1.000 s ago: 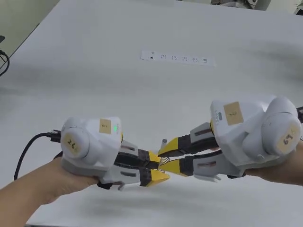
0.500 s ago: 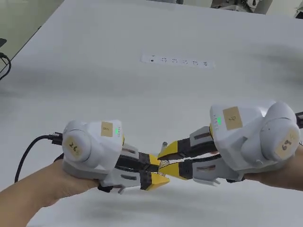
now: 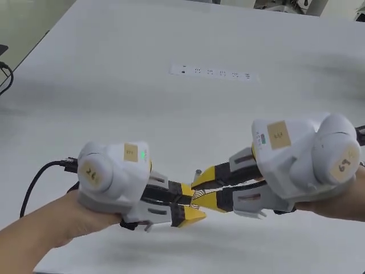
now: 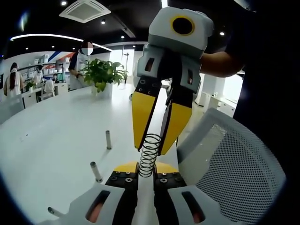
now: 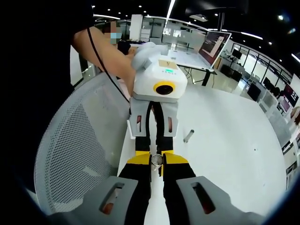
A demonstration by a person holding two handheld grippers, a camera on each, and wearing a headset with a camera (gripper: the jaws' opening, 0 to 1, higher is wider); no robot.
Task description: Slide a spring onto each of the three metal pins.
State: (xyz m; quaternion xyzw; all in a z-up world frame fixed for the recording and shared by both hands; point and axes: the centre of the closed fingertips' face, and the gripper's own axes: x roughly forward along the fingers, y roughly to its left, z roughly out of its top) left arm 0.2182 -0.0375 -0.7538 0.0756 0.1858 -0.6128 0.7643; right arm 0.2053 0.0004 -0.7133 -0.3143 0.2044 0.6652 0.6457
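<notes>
My two grippers meet tip to tip over the near edge of the white table [image 3: 114,85]. A small steel spring [image 4: 148,153] spans between them. The left gripper [image 4: 146,171] is shut on the spring's near end. The right gripper [image 5: 157,161] closes its yellow fingertips [image 4: 140,123] on either side of the other end, which faces its camera as a spring [image 5: 157,160] seen end-on. In the head view the spring [image 3: 197,198] is a small glint at the joined tips. Three short metal pins stand on the table: pin [image 4: 108,139], pin [image 4: 95,171], pin [image 4: 53,212]. One pin [image 3: 198,172] rises just behind the tips.
A white power strip [image 3: 210,71] lies at the table's far middle. A black cable [image 3: 34,181] trails from the left gripper. A grey mesh chair back [image 5: 79,136] stands close under the grippers. A potted plant [image 4: 101,75] and people are far behind.
The grippers stay tip to tip on the spring. The right one dipped slightly and rose back. The view shifted a little.
</notes>
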